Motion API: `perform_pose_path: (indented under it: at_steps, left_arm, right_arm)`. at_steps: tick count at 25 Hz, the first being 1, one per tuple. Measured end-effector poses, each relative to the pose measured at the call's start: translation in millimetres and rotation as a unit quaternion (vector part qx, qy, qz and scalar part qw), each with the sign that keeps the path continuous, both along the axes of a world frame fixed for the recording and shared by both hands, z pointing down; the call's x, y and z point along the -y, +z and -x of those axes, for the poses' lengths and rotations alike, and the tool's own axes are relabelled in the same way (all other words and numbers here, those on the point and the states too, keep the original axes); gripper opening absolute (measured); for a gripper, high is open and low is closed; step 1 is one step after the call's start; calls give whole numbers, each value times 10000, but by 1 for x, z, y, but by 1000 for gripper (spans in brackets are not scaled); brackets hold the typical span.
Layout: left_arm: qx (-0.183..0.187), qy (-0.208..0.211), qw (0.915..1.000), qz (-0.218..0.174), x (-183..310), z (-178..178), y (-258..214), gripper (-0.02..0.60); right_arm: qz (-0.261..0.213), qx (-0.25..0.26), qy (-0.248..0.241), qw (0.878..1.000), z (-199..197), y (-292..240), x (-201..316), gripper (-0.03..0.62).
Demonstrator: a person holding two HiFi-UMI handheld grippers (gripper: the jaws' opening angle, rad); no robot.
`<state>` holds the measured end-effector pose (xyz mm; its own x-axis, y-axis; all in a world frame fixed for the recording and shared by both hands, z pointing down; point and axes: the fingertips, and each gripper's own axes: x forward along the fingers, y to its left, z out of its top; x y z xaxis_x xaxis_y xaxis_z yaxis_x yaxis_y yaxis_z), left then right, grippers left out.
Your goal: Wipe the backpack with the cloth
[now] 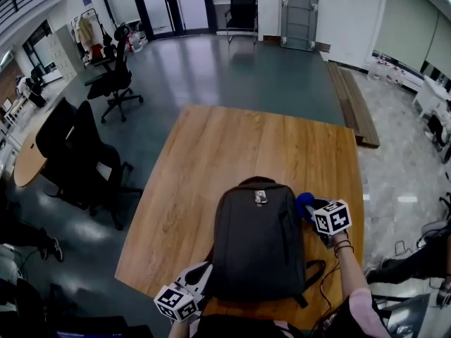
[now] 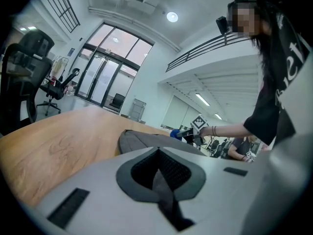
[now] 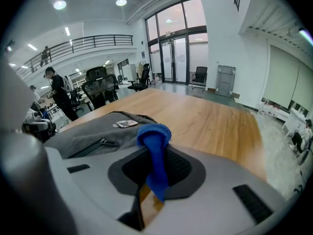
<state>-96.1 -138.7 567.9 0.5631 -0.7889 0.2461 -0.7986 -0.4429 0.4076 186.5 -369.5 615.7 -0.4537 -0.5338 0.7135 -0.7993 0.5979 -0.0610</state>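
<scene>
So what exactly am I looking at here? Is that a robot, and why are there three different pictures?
There is no robot here. A person holds a hand tool with two jaws in each hand. The head view comes from a camera on the person's head. It looks down on a wooden table, where a dark grey backpack lies flat. The other two pictures come from cameras riding on the tools, each looking along its own jaws. The right gripper is at the backpack's right side, and its jaws are shut on a blue cloth. The left gripper is at the backpack's near left corner. Its jaws are shut on a dark strip of fabric, apparently one of the backpack's straps.
</scene>
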Motion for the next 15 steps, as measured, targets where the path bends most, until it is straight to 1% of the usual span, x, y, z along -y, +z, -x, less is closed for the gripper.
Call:
perform_pose_path:
  at_steps: [4,7,12,15]
  left_arm:
    - [-18,-86,10000,45,10,15,5,-2]
    - [-7,-148,9998,102,13,29,12,-2]
    - [-48,-425,9989,190,15,55,20,-2]
    - [-31,-580,9980,260,12,73,27,-2]
  right_arm:
    - [97,-44,110,9999,4,1,35,55]
    - [189,-177,134,9996,10,7,56,55]
    - [395,-601,265,9971,13,18,84,55]
    - [412,-791,257,9957,21,21,97,55]
